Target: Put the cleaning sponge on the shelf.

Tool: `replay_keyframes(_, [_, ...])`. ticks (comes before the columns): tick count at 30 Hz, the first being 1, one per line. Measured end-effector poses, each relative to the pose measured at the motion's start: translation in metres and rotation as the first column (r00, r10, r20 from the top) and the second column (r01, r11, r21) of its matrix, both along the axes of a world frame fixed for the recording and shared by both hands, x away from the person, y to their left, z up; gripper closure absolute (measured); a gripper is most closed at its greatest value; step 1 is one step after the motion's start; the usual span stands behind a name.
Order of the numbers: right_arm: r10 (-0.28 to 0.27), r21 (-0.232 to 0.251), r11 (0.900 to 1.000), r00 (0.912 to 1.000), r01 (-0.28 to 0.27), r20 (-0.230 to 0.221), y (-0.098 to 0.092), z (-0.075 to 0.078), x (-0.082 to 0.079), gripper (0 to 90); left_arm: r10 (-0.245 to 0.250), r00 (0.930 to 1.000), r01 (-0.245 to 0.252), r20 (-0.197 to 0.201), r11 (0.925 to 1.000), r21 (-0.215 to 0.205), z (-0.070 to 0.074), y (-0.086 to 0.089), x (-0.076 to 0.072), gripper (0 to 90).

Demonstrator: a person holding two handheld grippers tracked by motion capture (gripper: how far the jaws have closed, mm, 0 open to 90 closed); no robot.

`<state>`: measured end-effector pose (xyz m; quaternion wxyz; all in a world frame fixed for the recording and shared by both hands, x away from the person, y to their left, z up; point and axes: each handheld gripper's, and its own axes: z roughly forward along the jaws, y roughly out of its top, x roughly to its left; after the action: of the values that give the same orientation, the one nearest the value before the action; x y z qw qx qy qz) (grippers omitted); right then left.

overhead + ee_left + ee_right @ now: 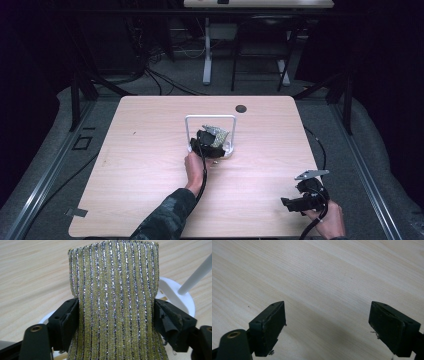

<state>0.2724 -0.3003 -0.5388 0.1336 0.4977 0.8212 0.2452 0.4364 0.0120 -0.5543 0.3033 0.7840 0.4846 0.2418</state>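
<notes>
One glittery gold-and-silver striped cloth (113,302) sits at a white wire stand (210,119) mid-counter.
Up close, the left gripper view shows the ribbed cloth between the left hand-held gripper (116,320)'s parted jaws, both edges at the pads, though whether they press is unclear, plus the stand's round base (182,296). From above, the right hand-held gripper (287,204) rests well apart near the counter (145,150)'s corner, jaws wide and empty.
</notes>
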Motion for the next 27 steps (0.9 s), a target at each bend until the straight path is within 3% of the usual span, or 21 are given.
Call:
replay_keyframes(11, [-0.001,0.001,1.0,1.0,0.001,-0.001,0.0,0.0,0.0,13.8,-0.024,0.9997,0.024,0.009,0.9996,-0.016,0.006,-0.001,-0.005,16.8])
replay_keyframes(22, [0.001,0.001,1.0,1.0,-0.001,-0.003,0.0,0.0,0.0,13.8,-0.04,0.9983,0.041,0.044,0.999,-0.019,0.014,-0.001,-0.014,14.9])
replay_keyframes(27, [0.006,-0.003,1.0,1.0,-0.006,-0.006,0.001,0.0,0.001,13.8,-0.056,0.9977,0.057,0.039,0.9977,-0.036,0.02,0.002,-0.018,14.1])
